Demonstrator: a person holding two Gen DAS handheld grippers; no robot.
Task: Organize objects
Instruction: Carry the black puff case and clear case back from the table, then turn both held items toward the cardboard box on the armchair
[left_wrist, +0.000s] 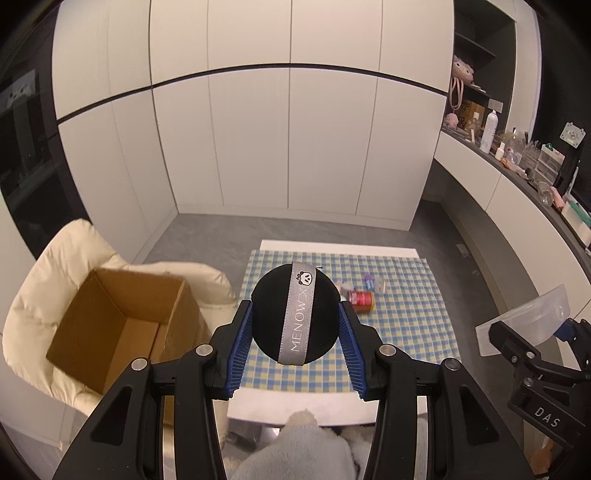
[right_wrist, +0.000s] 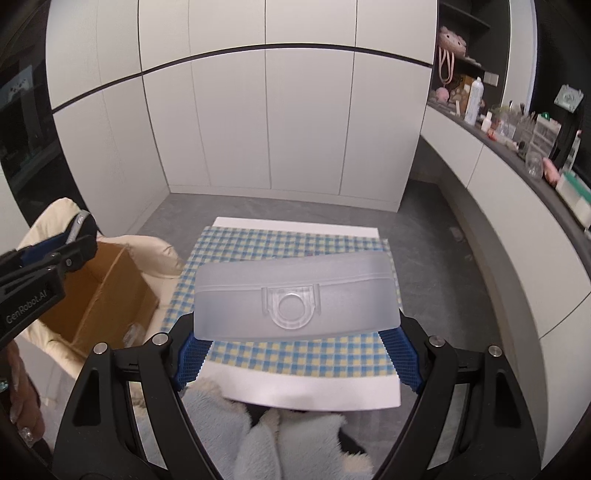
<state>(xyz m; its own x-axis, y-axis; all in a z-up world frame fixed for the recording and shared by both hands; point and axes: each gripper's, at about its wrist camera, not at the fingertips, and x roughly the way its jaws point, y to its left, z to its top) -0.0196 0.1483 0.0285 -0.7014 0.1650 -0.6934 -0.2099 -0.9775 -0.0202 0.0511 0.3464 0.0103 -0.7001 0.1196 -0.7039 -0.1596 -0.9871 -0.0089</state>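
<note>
- I've got the left gripper (left_wrist: 295, 328) clamped on a round black powder puff with a grey ribbon band (left_wrist: 295, 314), blue pads pressing its two sides, held in the air over the near half of the blue-and-yellow checked cloth (left_wrist: 406, 332).
- My right gripper (right_wrist: 295, 328) stands wide, and its pads appear to bear on the ends of a frosted translucent plastic box with a ring-shaped clasp (right_wrist: 295, 295), also lifted clear of the table.
- Both pieces are in hand and neither is stowed; I judge the open brown cardboard box (left_wrist: 122, 325) on the cream padded chair (left_wrist: 74, 258), off the table's left edge, is the destination.
- Left on the cloth near its far right: a red can lying on its side (left_wrist: 362, 300) and some small items (left_wrist: 373, 283) beside it that I can't identify.
- Something pale lies in the box's bottom, in the right view; too blurred to name.
- The frosted box hides the middle of the cloth from the right camera.
- The right pads' contact points are mostly covered.
</note>
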